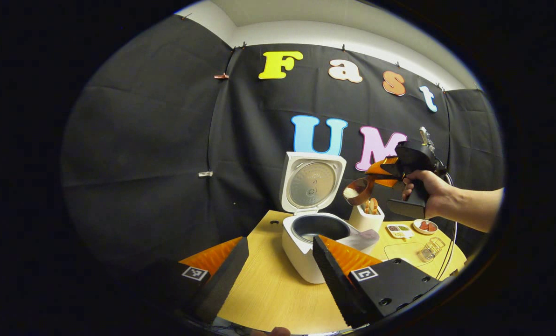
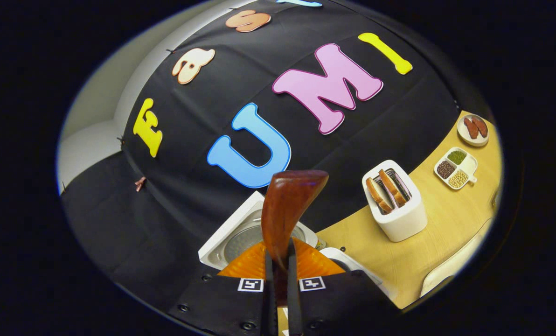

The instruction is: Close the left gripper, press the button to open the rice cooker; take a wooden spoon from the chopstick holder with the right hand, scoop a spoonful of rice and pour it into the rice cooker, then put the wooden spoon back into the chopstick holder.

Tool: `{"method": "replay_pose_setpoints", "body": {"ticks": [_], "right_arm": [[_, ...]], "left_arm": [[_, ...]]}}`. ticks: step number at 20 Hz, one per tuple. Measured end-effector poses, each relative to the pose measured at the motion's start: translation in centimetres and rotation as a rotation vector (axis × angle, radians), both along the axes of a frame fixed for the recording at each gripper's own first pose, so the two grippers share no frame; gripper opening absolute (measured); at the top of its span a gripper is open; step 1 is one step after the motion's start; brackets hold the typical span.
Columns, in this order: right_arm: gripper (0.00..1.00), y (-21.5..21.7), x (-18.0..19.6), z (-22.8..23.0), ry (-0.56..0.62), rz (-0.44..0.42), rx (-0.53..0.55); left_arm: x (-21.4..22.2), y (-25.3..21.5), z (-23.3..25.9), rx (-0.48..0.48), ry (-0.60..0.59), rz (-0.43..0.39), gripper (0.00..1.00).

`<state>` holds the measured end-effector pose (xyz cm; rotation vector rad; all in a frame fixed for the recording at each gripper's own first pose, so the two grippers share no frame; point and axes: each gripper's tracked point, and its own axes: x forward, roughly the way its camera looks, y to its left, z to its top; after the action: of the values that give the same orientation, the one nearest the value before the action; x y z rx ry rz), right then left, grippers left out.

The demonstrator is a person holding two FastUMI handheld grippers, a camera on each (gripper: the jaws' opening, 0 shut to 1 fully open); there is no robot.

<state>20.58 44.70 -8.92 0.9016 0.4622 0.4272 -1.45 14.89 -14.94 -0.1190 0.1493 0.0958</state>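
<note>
Your right hand-held gripper [image 2: 279, 275] clamps the wooden spoon [image 2: 287, 210], bowl loaded with rice [image 1: 350, 192], above and right of the open rice cooker [image 1: 320, 228]. Tip leftward, down. Left hand-held gripper [image 1: 278, 270] gapes wide, empty, above the counter [image 1: 268, 289].

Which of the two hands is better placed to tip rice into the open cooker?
The right one, most likely. The right gripper is shut on the wooden spoon, which holds rice and hangs just above and beside the rice cooker, whose lid stands open. The left gripper is open, holds nothing and sits farther back.
</note>
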Motion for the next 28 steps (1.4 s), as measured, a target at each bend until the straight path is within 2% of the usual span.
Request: {"method": "replay_pose_setpoints", "body": {"ticks": [3,9,15,28], "right_arm": [[0.13,1.7,1.0,-1.1,-0.032,0.02,-0.098],[0.13,3.7,3.2,-3.2,-0.067,0.045,-0.209],[0.13,4.8,3.3,-4.2,-0.126,0.094,-0.314],[0.13,9.1,0.8,0.0,-0.454,0.258,-0.55]], "left_arm": [[0.1,0.9,-0.6,-0.012,0.011,0.015,0.95],[-0.3,1.9,-1.7,-0.032,0.033,0.039,0.94],[-0.4,2.0,-2.6,-0.043,0.055,0.042,0.94],[-0.6,1.8,-2.6,-0.056,0.055,0.037,0.95]]}}
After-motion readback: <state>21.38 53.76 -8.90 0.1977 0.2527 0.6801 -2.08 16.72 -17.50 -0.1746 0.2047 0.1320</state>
